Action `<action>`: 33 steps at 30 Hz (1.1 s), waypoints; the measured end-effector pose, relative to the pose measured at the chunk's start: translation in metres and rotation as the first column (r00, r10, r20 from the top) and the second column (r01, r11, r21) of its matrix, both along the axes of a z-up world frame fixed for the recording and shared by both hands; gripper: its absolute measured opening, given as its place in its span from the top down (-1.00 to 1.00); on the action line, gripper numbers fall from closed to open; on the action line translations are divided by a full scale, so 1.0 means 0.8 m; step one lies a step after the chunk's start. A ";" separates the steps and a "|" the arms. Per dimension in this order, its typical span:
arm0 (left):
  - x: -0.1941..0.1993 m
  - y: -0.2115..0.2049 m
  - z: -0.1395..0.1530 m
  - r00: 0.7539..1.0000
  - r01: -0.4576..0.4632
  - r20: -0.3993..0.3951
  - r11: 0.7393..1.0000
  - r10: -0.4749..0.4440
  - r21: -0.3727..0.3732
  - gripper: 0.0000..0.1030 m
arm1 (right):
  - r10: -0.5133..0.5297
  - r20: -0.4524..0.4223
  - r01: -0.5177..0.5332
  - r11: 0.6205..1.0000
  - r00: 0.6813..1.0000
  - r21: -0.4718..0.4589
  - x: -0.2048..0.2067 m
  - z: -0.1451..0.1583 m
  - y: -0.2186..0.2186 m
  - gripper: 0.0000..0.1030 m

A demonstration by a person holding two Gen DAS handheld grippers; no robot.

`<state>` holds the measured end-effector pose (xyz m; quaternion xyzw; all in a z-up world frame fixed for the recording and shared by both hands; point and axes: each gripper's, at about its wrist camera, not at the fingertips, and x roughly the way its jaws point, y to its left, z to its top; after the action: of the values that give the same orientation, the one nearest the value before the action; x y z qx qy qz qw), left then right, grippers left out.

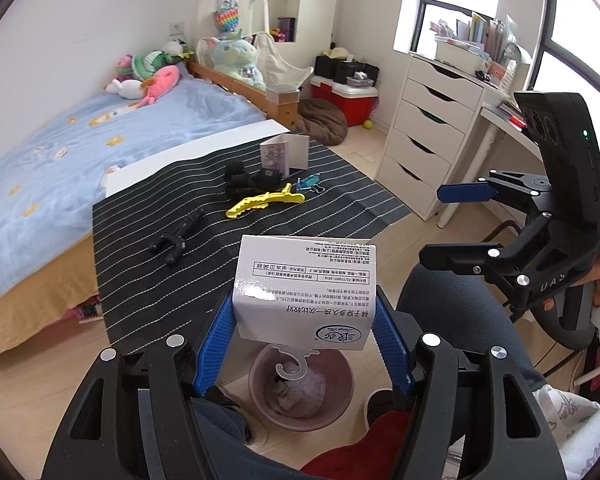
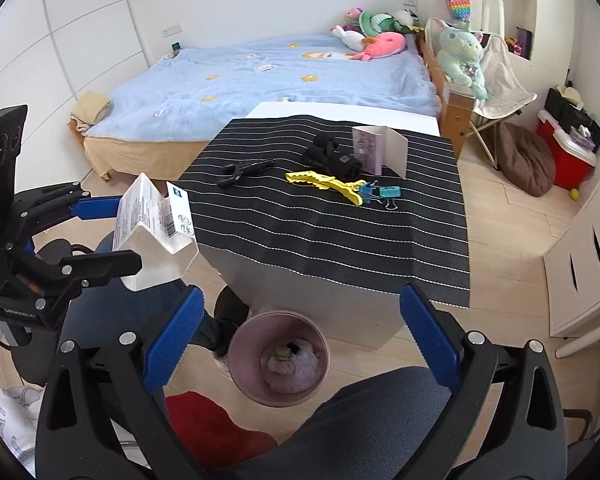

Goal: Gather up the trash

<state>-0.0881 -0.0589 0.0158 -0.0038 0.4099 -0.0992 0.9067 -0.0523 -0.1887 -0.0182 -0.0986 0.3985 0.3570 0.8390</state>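
A white printed carton (image 1: 306,292) sits between the blue pads of my left gripper (image 1: 304,320), which is shut on it. A clear plastic hanger hook hangs from the carton's near end. Directly below on the floor stands a pink waste bin (image 1: 256,364) with crumpled wrappers inside. In the right wrist view the same carton (image 2: 152,232) is tilted in the left gripper (image 2: 116,232) at the left. My right gripper (image 2: 302,308) is wide open with nothing between its fingers, above the pink bin (image 2: 236,344). The right gripper (image 1: 432,224) also shows at the right of the left wrist view.
The low table has a black striped cloth (image 2: 340,240) with a yellow clip (image 2: 324,182), a black clip (image 2: 242,170), a black bundle (image 2: 332,154), teal binder clips (image 2: 384,194) and a folded card (image 2: 380,152). The person's dark trouser legs and a red slipper (image 2: 208,424) flank the bin.
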 end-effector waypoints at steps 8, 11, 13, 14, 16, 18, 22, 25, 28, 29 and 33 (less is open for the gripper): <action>0.005 -0.015 -0.005 0.999 0.052 -0.003 0.999 -0.052 -0.014 -0.73 | -0.045 -0.002 0.045 0.999 0.999 0.023 0.008 0.002 -0.018 -0.88; 0.008 -0.016 -0.008 0.999 0.044 -0.008 0.999 -0.044 -0.012 -0.78 | -0.050 -0.006 0.051 0.998 0.999 0.026 0.010 0.001 -0.020 -0.89; 0.009 -0.016 -0.011 0.999 0.032 -0.011 0.999 -0.032 -0.010 -0.80 | -0.049 -0.009 0.049 0.998 0.999 0.027 0.010 0.000 -0.020 -0.89; 0.009 -0.015 -0.011 1.000 0.026 -0.013 1.000 -0.026 -0.006 -0.84 | -0.048 -0.009 0.049 0.998 0.999 0.027 0.010 -0.001 -0.020 -0.89; 0.009 -0.012 -0.012 1.000 0.007 -0.011 1.000 -0.007 0.001 -0.85 | -0.048 -0.011 0.048 0.998 0.999 0.027 0.010 -0.001 -0.020 -0.90; 0.009 -0.008 -0.013 1.000 -0.006 -0.014 1.000 0.006 0.002 -0.85 | -0.049 -0.012 0.049 0.998 0.999 0.027 0.009 -0.002 -0.020 -0.90; 0.007 0.000 -0.014 0.999 -0.034 -0.014 0.999 0.034 0.006 -0.85 | -0.044 -0.017 0.045 0.999 0.999 0.026 0.009 -0.005 -0.016 -0.91; 0.007 0.006 -0.014 0.999 -0.050 -0.012 0.999 0.050 0.005 -0.85 | -0.041 -0.018 0.042 0.999 0.999 0.025 0.010 -0.005 -0.013 -0.91; 0.009 0.013 -0.013 0.998 -0.064 -0.010 0.998 0.064 0.004 -0.85 | -0.038 -0.019 0.038 0.999 0.999 0.027 0.011 -0.005 -0.011 -0.91; 0.010 0.015 -0.013 0.998 -0.069 -0.008 0.998 0.070 0.004 -0.85 | -0.036 -0.019 0.037 0.999 0.999 0.028 0.012 -0.004 -0.010 -0.91; 0.014 0.028 -0.010 0.996 -0.089 0.001 0.996 0.089 -0.002 -0.85 | -0.029 -0.023 0.030 0.999 0.999 0.025 0.016 -0.004 -0.005 -0.92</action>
<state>-0.0771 -0.0369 0.0082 -0.0228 0.4087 -0.0589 0.9105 -0.0395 -0.1929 -0.0214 -0.0779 0.4047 0.3509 0.8409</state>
